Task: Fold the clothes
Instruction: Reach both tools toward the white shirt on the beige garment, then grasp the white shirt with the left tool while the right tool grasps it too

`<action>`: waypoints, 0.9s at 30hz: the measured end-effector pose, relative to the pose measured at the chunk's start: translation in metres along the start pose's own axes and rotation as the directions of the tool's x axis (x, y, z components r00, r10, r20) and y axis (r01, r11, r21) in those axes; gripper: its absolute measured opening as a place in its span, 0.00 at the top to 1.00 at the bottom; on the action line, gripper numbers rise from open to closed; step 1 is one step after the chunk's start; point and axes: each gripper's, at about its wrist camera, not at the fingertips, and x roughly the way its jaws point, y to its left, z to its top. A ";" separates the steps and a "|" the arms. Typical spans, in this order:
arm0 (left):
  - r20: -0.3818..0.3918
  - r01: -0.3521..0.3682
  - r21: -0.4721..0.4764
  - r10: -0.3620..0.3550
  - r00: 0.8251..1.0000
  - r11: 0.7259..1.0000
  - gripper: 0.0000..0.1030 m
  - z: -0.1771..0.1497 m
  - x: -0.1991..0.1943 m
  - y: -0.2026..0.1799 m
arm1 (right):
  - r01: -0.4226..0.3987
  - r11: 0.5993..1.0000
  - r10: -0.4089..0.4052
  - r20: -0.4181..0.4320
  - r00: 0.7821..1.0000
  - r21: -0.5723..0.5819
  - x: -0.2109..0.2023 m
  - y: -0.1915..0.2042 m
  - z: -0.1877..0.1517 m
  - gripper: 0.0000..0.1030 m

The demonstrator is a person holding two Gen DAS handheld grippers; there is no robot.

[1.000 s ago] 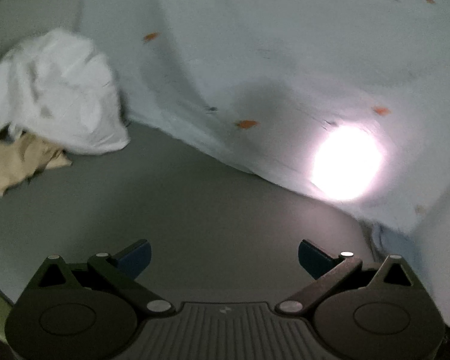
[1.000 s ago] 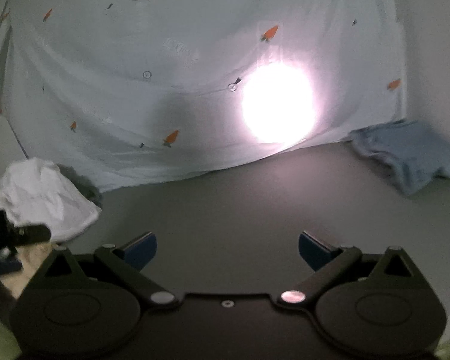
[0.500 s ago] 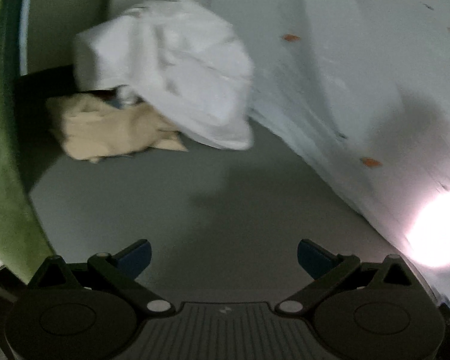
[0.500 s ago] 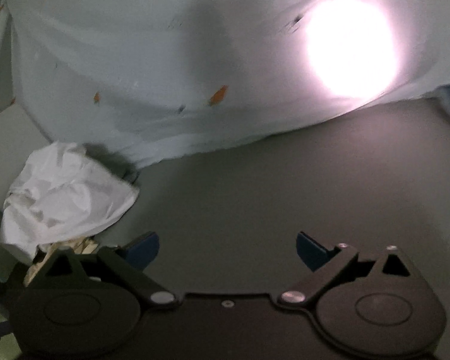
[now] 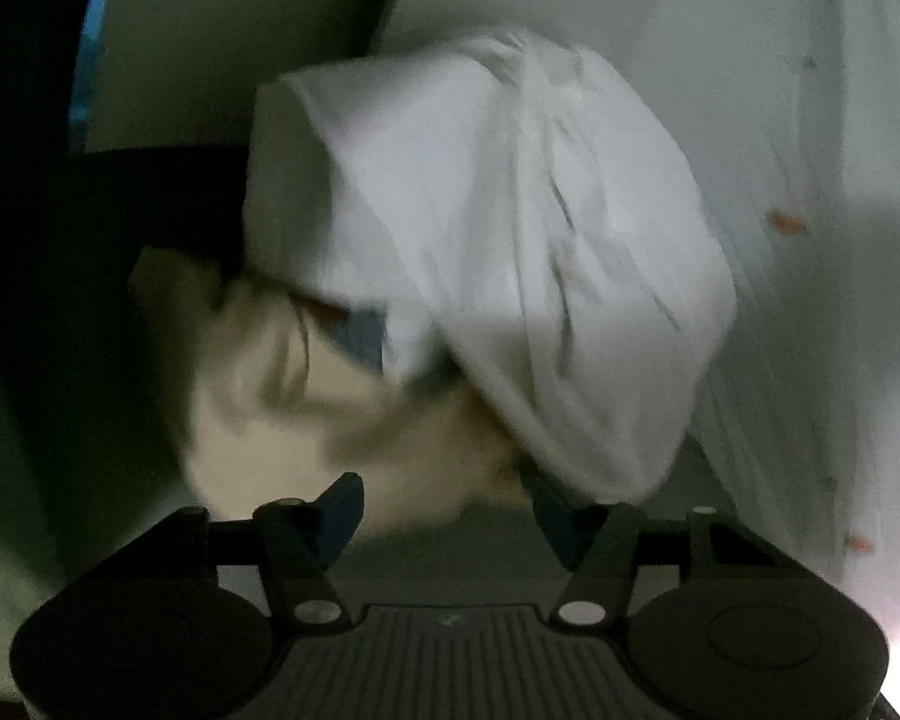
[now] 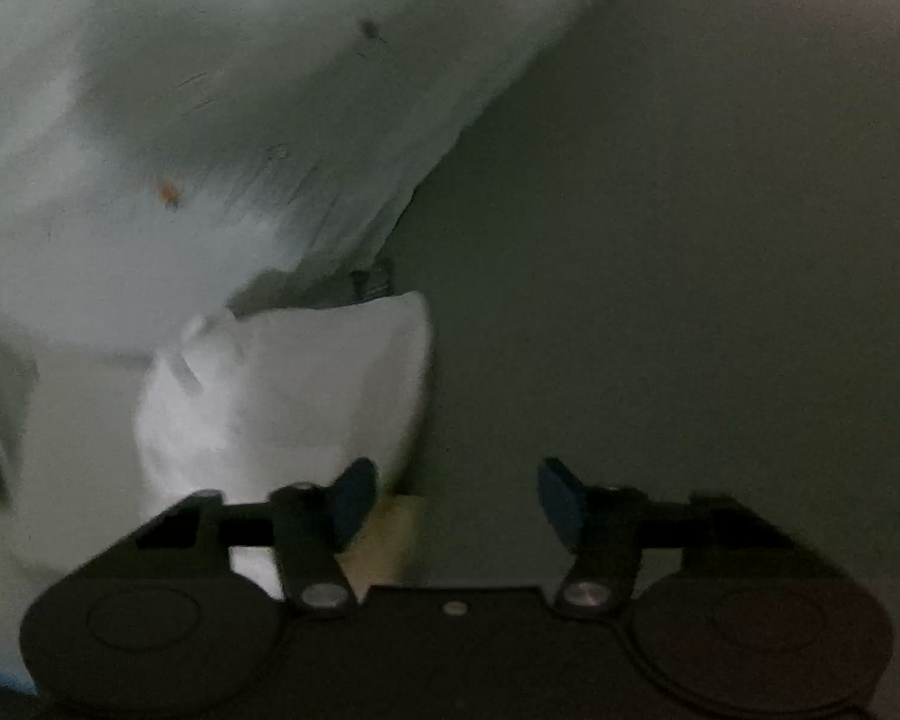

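A crumpled white cloth garment (image 5: 510, 252) sits heaped on a flat grey desk (image 6: 660, 300), the landmark of a dim, motion-blurred scene. Under its near edge lies a rumpled cream-yellow garment (image 5: 306, 408), with a small patch of grey-blue fabric (image 5: 363, 339) showing between the two. Behind the white heap hangs a pale bluish sheet printed with small orange carrot shapes (image 5: 810, 300), its lower edge meeting the desk just beside the heap.

The left hand-held gripper (image 5: 447, 516) points down at the near side of the white heap. Its jaws have just been closing and stand partly apart, with the blurred edge of the cream-yellow garment lying at the gap between the blue pads (image 5: 342, 510); whether the pads press on the fabric cannot be told from the blur.

In the right wrist view the white garment (image 6: 294, 396) lies ahead and to the left of the right hand-held gripper (image 6: 459, 498), a corner of the cream-yellow garment (image 6: 390, 534) peeking out beneath it next to the left blue pad. The right hand-held gripper's jaws have likewise just been closing and stand partly apart over bare desk, with nothing between them. The carrot-print sheet (image 6: 210, 120) fills the upper left of that view, above the white heap.
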 end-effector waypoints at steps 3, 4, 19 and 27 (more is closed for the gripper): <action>0.053 0.005 -0.025 -0.004 0.999 1.000 0.39 0.036 0.028 0.016 | -0.043 0.992 0.044 -0.011 0.999 0.119 0.049 0.011 0.001 0.63; 0.074 0.006 -0.034 -0.004 0.997 0.999 0.39 0.046 0.036 0.021 | -0.037 0.994 0.038 -0.008 0.999 0.108 0.064 0.019 0.002 0.63; 0.193 -0.013 -0.070 0.026 0.981 0.997 0.47 0.107 0.100 0.030 | 0.051 0.990 -0.068 -0.128 0.989 -0.133 0.241 0.093 -0.004 0.55; 0.204 -0.094 -0.039 0.100 0.974 0.995 0.85 0.114 0.069 -0.014 | 0.042 0.935 -0.031 0.035 0.999 -0.353 0.190 0.132 0.001 0.97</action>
